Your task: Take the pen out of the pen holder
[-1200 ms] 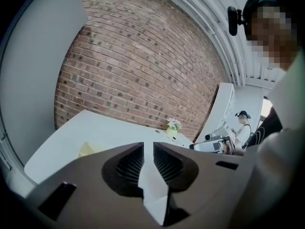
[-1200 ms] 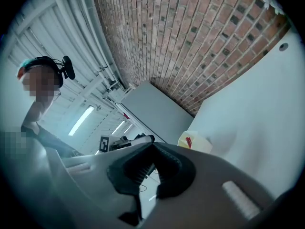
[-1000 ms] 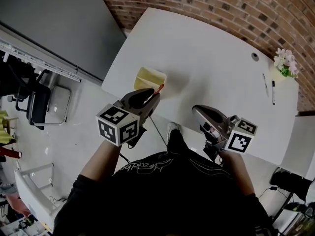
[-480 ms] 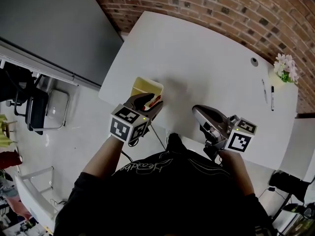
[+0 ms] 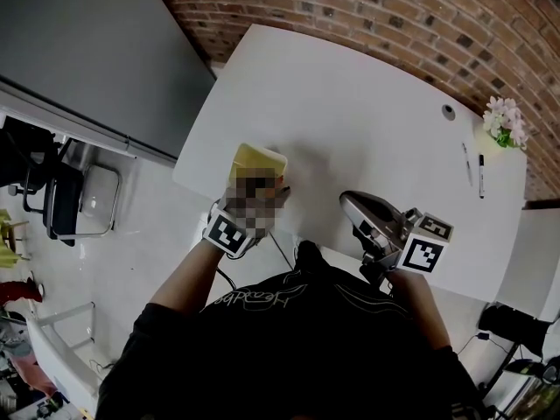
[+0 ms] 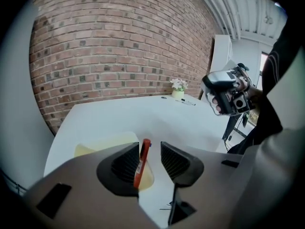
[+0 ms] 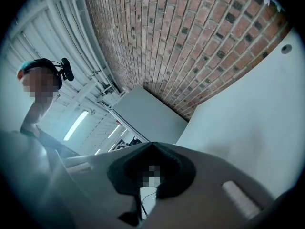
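A yellow pen holder (image 5: pixel 258 158) stands at the near left edge of the white table (image 5: pixel 367 121). In the left gripper view the holder (image 6: pixel 102 146) lies just beyond the jaws. An orange-red pen (image 6: pixel 141 161) stands upright between them. It leans near the left pad, with a gap to the right pad, and its lower end is hidden. My left gripper (image 6: pixel 151 151) is open around the pen; a mosaic patch covers it in the head view. My right gripper (image 5: pixel 352 205) hovers over the table's near edge with its jaws together and nothing in them (image 7: pixel 150 147).
A small pot of flowers (image 5: pixel 500 121) and two pens (image 5: pixel 480 164) lie at the table's far right, near a cable hole (image 5: pixel 449 110). A brick wall runs behind the table. A chair (image 5: pixel 79 195) stands on the floor to the left.
The left gripper has sunk toward the yellow holder and rolled, and its jaws have spread apart from the pen. The right gripper has hardly moved.
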{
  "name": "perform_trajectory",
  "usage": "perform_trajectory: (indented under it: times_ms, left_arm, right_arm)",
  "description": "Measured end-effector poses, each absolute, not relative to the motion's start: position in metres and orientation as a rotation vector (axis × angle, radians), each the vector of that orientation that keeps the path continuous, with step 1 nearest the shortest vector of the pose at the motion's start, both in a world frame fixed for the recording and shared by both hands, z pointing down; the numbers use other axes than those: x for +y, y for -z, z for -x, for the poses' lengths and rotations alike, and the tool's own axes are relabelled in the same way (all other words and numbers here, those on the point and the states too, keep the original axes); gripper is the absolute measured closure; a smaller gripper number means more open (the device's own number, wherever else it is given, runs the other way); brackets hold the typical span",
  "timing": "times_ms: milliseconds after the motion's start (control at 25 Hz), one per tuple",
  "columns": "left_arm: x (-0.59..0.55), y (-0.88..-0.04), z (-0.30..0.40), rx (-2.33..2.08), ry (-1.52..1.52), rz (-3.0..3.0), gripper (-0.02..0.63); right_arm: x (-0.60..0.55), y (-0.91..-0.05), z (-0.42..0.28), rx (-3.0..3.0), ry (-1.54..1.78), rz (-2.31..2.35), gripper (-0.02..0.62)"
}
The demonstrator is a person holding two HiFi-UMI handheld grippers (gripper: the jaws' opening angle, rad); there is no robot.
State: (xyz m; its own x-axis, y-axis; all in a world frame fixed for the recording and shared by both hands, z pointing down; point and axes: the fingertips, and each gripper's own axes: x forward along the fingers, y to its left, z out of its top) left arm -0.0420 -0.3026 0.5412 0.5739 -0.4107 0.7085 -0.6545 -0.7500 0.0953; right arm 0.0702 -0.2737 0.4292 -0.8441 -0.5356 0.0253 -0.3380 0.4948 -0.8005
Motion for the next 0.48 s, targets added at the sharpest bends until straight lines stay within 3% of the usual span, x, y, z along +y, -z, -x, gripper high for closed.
perform_trajectory:
  times_ms: [120,240,480]
  left_arm:
    - [-0.3012,-0.5452,0.0431,-0.887,-0.972,-2.444,0.466]
    - [-0.3036,-0.5454,0.0459,-0.914,-0.965,-2.438,0.527]
    - [-0.3080,-0.5409,0.0500,-0.949,-0.959,-2.444,0.541]
  right_arm:
    - [-0.2685,-0.4326,-0.0689,2.506,1.287,0.747,0.592]
    - [-0.2671,-0.4337,-0.0698,2.495,1.292,0.754,0.592]
    - [-0.2636,-0.4346,-0.0683,2.482,1.298,0.754,0.592]
